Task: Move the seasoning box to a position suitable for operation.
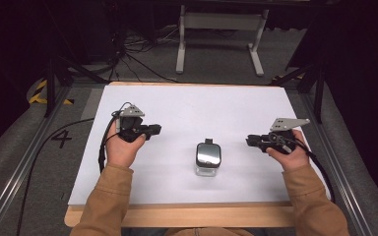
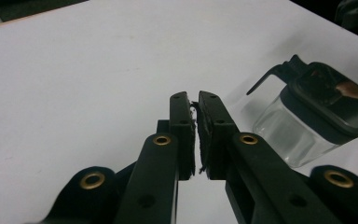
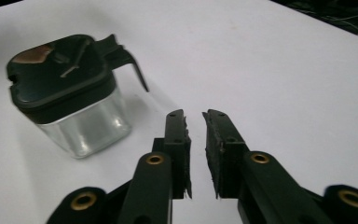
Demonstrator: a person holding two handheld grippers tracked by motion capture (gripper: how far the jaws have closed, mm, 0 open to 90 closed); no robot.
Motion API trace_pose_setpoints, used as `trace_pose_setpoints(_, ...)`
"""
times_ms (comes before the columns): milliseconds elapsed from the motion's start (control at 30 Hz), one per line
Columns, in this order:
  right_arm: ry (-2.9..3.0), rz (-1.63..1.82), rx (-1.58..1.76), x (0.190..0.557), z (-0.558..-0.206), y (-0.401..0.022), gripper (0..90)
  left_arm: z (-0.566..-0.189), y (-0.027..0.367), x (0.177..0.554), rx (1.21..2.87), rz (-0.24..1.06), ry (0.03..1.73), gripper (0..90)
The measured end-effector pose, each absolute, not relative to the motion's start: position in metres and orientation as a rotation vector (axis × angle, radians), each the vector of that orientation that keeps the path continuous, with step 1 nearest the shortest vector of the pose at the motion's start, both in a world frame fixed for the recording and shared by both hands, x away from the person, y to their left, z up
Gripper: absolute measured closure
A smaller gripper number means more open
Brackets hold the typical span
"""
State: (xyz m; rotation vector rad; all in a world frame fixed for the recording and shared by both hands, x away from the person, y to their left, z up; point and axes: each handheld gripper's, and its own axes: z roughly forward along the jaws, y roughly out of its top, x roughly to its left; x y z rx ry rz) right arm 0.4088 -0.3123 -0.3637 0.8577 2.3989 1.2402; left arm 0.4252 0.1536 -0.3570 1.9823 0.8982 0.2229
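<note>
The left gripper [image 1: 150, 131] has its jaws drawn together, the pads all but meeting with only a thin slit between them, and nothing sits in that slit. It is held in the person's left hand [image 1: 124, 146] over the left part of the white table top [image 1: 187, 103], its jaws pointing level toward the middle of the table. The tan sleeve [image 1: 103, 196] comes up from the near edge, and the grey three-cornered plate rides on top of the gripper.

In the middle, close to the near edge, stands the glass jar [image 1: 207, 158]: a squarish clear body with a dark lid and a small dark lever at its far side. It stands upright and alone, well apart from both grippers. In the left gripper view the jar [image 2: 314, 119] lies to the right of the jaws; in the right gripper view it [image 3: 72, 93] lies to their left.

The right gripper [image 1: 254, 141] has its jaws a narrow way apart, a clear gap with bare table showing through and nothing between the pads. The right hand [image 1: 289, 152] holds it over the right part of the table, jaws pointing level toward the jar.
</note>
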Motion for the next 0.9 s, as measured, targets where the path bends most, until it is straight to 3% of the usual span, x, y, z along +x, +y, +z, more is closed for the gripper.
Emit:
trace_pose_setpoints(300, 2.246, 1.119, 1.034, 0.419, -0.360, -0.357, 61.5, -0.371, 0.170, 0.431, 2.001, 0.253, 0.970, 84.4)
trace_pose_setpoints(433, 2.199, 1.103, 1.136, 0.423, -0.368, -0.378, 58.4, -0.380, 0.176, 0.437, 2.027, 0.271, 1.012, 84.3)
trace_pose_setpoints(900, 2.216, 1.026, 1.265, 0.437, -0.401, -0.400, 57.1, -0.410, 0.189, 0.446, 2.080, 0.242, 1.106, 83.9)
